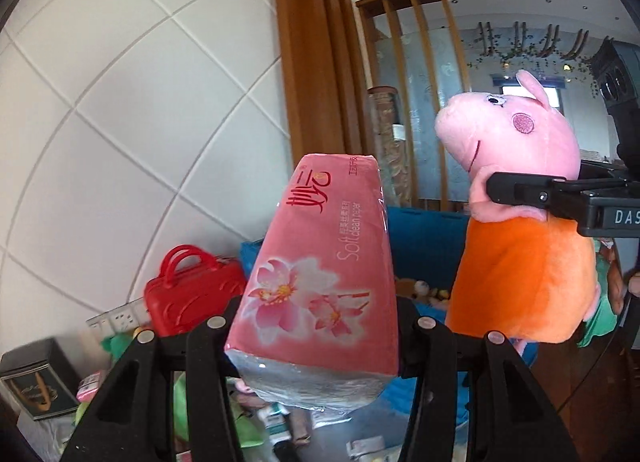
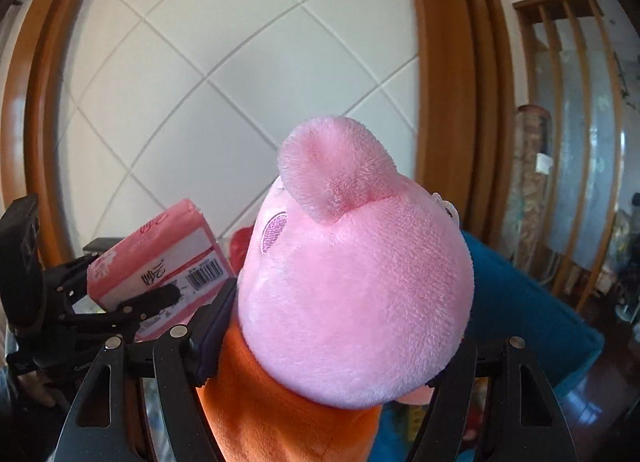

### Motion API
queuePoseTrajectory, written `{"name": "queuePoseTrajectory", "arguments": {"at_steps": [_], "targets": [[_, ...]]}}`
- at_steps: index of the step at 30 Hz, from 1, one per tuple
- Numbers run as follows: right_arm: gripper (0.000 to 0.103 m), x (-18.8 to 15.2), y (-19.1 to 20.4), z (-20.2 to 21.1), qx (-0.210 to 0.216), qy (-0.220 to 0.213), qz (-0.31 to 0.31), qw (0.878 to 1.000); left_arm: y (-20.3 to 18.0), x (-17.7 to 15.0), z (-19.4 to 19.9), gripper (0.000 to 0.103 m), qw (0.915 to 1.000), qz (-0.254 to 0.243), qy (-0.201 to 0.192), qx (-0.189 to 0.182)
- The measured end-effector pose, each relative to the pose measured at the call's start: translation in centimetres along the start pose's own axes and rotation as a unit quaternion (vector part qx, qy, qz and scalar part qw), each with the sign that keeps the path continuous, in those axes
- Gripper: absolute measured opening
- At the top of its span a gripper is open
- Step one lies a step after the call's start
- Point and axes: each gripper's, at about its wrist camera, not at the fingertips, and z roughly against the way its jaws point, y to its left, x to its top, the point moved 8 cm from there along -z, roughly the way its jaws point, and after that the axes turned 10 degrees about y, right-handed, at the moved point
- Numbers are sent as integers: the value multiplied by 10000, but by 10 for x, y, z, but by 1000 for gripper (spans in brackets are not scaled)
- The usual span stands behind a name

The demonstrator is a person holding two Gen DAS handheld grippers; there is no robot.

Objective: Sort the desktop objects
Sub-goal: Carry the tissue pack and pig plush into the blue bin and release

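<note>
Left wrist view: the left gripper (image 1: 318, 326) is clamped on a pink tissue pack (image 1: 324, 278), which juts up from between the jaws at 6 o'clock toward centre, lifted clear of the clutter below. At 3 o'clock the right gripper (image 1: 516, 194) grips a pig plush (image 1: 524, 198) at the neck. A red toy case (image 1: 192, 290) sits at 8 o'clock, a dark box (image 1: 36, 378) at 7 o'clock, and a blue bin (image 1: 428, 238) lies behind pack and pig.

Right wrist view: the right gripper (image 2: 332, 346) pinches the pig plush (image 2: 352, 282), its head filling the centre, orange dress at 6 o'clock. At 9 o'clock the left gripper (image 2: 132, 302) holds the tissue pack (image 2: 160, 258). The blue bin (image 2: 520, 302) lies at 4 o'clock.
</note>
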Motion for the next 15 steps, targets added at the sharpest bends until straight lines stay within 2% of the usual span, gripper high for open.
{"name": "queuePoseTrajectory", "arguments": {"at_steps": [2,6,8,11,13,14,15], "targets": [[73,9,-41,-1,-211,-14,-39,9998,-32,24,-23,49,9998,-31,-44,-193],[74,24,-115,-15,-422,117,-158,9989,-76,62,-68,50,9997,26,-34,-234],[74,31,-144,-32,-484,186,-196,9985,-89,79,-96,50,9998,96,130,-127],[83,41,-178,-71,-543,449,-242,9972,-93,99,-129,56,9991,162,291,277],[90,45,-197,-99,-492,581,-314,9966,-91,110,-131,65,9980,230,163,565],[94,47,-206,-106,-434,610,-354,9966,-89,115,-130,80,9973,303,97,660],[99,48,-211,-111,-381,596,-396,9967,-88,120,-129,89,9965,357,38,750]]}}
